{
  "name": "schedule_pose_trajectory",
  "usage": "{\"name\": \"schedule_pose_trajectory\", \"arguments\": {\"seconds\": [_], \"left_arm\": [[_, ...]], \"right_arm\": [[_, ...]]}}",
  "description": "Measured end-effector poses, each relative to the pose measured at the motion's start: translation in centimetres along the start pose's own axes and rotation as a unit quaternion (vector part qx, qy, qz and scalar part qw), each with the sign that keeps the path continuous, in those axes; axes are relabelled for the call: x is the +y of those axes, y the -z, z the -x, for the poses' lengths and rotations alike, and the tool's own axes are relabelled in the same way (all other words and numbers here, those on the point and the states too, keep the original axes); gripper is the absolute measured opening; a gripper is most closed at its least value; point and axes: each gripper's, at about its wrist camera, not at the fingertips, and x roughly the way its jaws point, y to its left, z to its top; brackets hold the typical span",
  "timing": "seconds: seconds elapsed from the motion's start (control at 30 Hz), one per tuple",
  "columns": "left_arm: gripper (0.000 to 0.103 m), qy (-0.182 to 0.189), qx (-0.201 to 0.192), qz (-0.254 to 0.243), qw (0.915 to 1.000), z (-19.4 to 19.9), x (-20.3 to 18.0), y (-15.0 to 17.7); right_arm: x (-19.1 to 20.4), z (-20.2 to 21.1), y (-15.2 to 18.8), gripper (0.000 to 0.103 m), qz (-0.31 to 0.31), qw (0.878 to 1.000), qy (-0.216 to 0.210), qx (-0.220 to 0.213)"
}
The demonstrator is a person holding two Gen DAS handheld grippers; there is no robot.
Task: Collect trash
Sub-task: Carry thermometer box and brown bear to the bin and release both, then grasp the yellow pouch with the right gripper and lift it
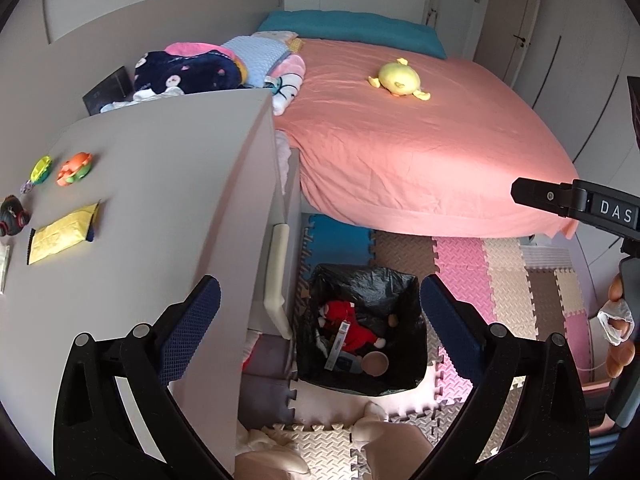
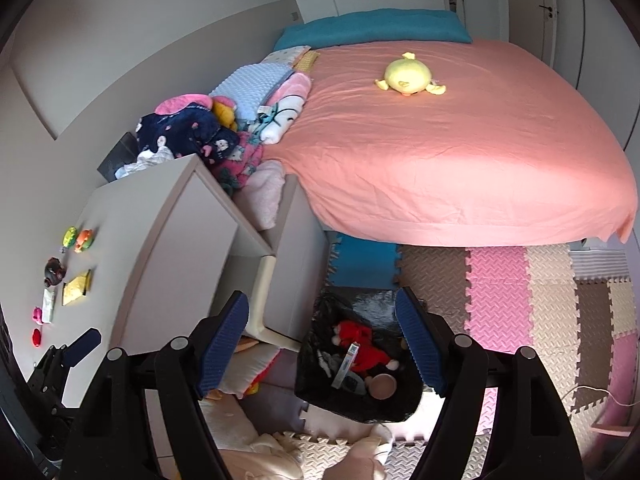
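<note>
One landmark serves for every place given here: the black-lined bin (image 1: 360, 324), which stands on the foam floor mats (image 1: 500, 280). The bed (image 1: 420, 140), covered by a pink sheet, is seen beyond the bin, with a teal pillow (image 1: 352, 26) at its far end and a yellow plush toy (image 1: 398, 79) lying on the sheet. A heap of folded blankets and clothes (image 1: 224, 66) is piled beyond the bin and to its left, at the near corner of the bed. The grey surface (image 1: 160, 184) rises to the left of the bin, just beside it.

Inside the bin a red soft toy (image 1: 348, 320), a slim white box (image 1: 338, 344) and a round brown lid (image 1: 375, 363) are seen, the box lying across the toy.

On the surface, well to the left of the bin, a yellow wrapper (image 1: 64, 234) lies flat; an orange toy (image 1: 74, 168) and a green one (image 1: 42, 168) lie further off, and a small dark toy (image 1: 12, 216) sits at the far left edge.

The left hand-held gripper (image 1: 320, 320) is held above the bin with its jaws spread wide and nothing between them. The right hand-held gripper (image 2: 322, 340) is likewise held over the bin, its jaws parted and nothing gripped. A hand (image 1: 618, 320) is glimpsed to the right of the bin in the left wrist view.
</note>
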Motion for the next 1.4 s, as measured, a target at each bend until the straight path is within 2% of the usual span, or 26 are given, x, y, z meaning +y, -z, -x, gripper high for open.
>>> {"name": "schedule_pose_trajectory", "arguments": {"seconds": [0.13, 0.37, 0.8, 1.17, 1.4], "left_arm": [[0.097, -0.010, -0.010, 0.017, 0.9998, 1.0, 2.5, 0.1], [0.097, -0.036, -0.024, 0.051, 0.9978, 2.9, 8.0, 0.6], [0.097, -0.108, -0.046, 0.096, 0.9884, 6.5, 21.2, 2.5], [0.097, -0.161, -0.027, 0.093, 0.9821, 5.8, 31.0, 2.5], [0.096, -0.176, -0.001, 0.074, 0.9815, 3.2, 35.2, 1.6]], "right_arm": [[2.8, -0.5, -0.1, 0.076, 0.017, 1.000, -0.014, 0.002], [10.0, -1.2, 0.1, 0.076, 0.076, 0.996, -0.047, -0.001], [24.2, -3.9, 1.5, 0.076, 0.190, 0.977, -0.098, 0.018], [33.4, -7.1, 2.3, 0.076, 0.247, 0.961, -0.113, 0.044], [36.5, -8.4, 2.3, 0.076, 0.257, 0.957, -0.121, 0.053]]}}
